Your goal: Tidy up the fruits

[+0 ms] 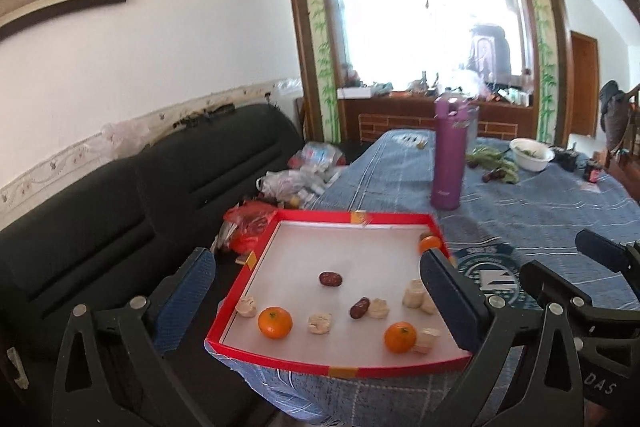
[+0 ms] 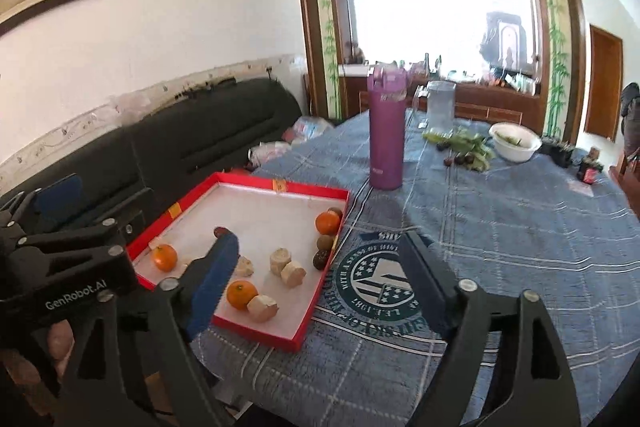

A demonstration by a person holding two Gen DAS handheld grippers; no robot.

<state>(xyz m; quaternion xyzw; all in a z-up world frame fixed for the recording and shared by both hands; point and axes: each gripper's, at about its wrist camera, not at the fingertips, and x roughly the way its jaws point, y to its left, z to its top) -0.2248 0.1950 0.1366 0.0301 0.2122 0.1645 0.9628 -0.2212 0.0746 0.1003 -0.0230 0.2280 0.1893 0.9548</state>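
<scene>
Left gripper (image 1: 316, 285): it is being held wide open above the near part of the tray, and nothing is being gripped between its blue pads.
Right gripper (image 2: 320, 267): it is also being kept wide open and empty, over the tray's right edge and the cloth beside it.
Tray (image 1: 320, 215): a red-rimmed tray is being supported by the table's left corner, next to a black sofa (image 1: 120, 207).
Fruits: three oranges (image 1: 275, 322) are being seen in the tray, two near the front and one at the far right wall; dark red dates (image 1: 330, 279) and pale cut chunks (image 1: 319, 323) are lying scattered between them.
Table (image 2: 500, 227): it is being covered by a blue checked cloth.
Bottle (image 2: 385, 131): a purple bottle is standing upright behind the tray.
White bowl (image 2: 515, 142): it is being seen far back, near green vegetables.
</scene>
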